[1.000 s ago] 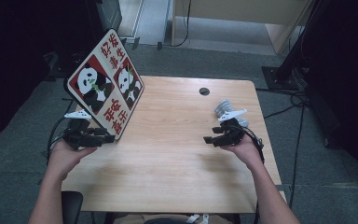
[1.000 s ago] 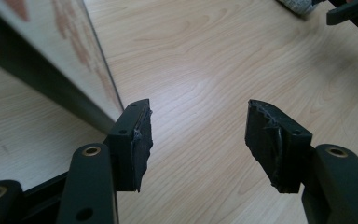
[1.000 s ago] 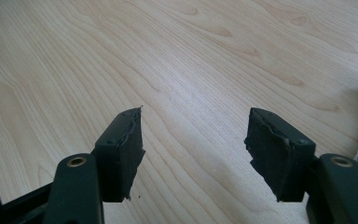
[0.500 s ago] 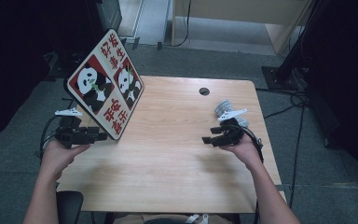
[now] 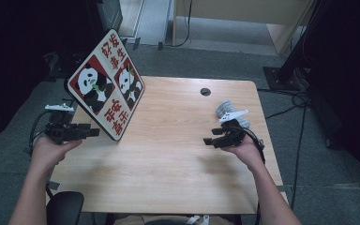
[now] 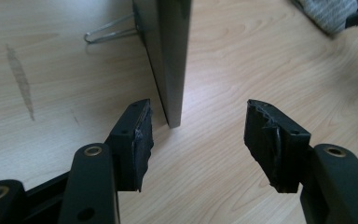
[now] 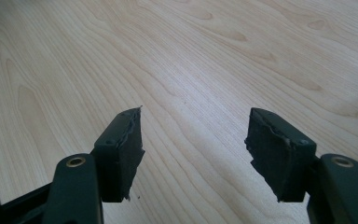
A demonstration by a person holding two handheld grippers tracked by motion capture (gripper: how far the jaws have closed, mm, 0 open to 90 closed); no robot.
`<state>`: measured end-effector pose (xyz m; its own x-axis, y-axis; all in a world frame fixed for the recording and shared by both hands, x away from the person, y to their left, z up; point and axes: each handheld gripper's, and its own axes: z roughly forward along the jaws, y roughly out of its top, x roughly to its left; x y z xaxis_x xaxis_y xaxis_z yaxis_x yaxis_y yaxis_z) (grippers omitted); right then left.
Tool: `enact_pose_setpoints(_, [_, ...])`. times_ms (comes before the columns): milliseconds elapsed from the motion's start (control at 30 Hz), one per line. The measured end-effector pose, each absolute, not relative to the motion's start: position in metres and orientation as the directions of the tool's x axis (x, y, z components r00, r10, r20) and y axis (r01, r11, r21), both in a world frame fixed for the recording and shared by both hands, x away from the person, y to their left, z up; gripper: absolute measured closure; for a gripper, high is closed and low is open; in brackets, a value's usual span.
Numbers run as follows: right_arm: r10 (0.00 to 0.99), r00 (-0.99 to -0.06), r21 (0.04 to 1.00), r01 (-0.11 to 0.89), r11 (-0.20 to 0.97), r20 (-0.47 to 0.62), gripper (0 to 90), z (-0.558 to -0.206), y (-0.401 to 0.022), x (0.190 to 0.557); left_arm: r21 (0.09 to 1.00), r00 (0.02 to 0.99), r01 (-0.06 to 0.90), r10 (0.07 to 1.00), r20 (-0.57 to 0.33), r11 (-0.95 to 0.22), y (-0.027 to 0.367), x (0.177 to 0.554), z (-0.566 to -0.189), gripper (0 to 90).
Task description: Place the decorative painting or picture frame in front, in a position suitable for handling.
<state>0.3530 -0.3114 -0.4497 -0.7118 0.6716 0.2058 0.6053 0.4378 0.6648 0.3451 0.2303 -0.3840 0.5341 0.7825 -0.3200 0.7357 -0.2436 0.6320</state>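
Observation:
A framed panda picture with red characters stands tilted on the wooden table at its left side, propped by a wire stand. My left gripper hovers at the table's left edge, open, pointing at the picture's lower corner. In the left gripper view the picture's dark edge rises just beyond the open left gripper, touching neither pad. My right gripper is held open over the right side of the table, and in the right gripper view the right gripper has bare wood between its jaws.
A crumpled grey-white cloth lies just behind the right hand; the cloth also appears at the top right of the left gripper view. A round cable hole sits near the table's far edge. A dark chair stands at the near left.
My left gripper has drawn back to the left and slightly up, away from the picture's lower corner. The picture and the right hand have stayed put.

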Motion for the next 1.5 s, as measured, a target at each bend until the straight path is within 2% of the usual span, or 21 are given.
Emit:
enact_pose_setpoints(333, [0.671,-0.713,0.66,0.606,0.445,0.202,35.9,-0.451,-0.311,0.354,0.634,0.51,0.74,0.804,-0.307,-0.227,0.242,0.352,-0.359,41.9])
enact_pose_setpoints(733, [0.671,-0.713,0.651,0.61,0.451,0.204,35.9,-0.452,-0.311,0.354,0.647,0.529,0.723,0.796,-0.295,-0.241,0.238,0.37,-0.323,41.2])
enact_pose_setpoints(1500, [0.664,-0.722,0.641,0.606,0.471,0.195,35.7,-0.455,-0.308,0.355,0.601,0.527,0.75,0.799,-0.29,-0.277,0.226,0.428,-0.273,41.7])
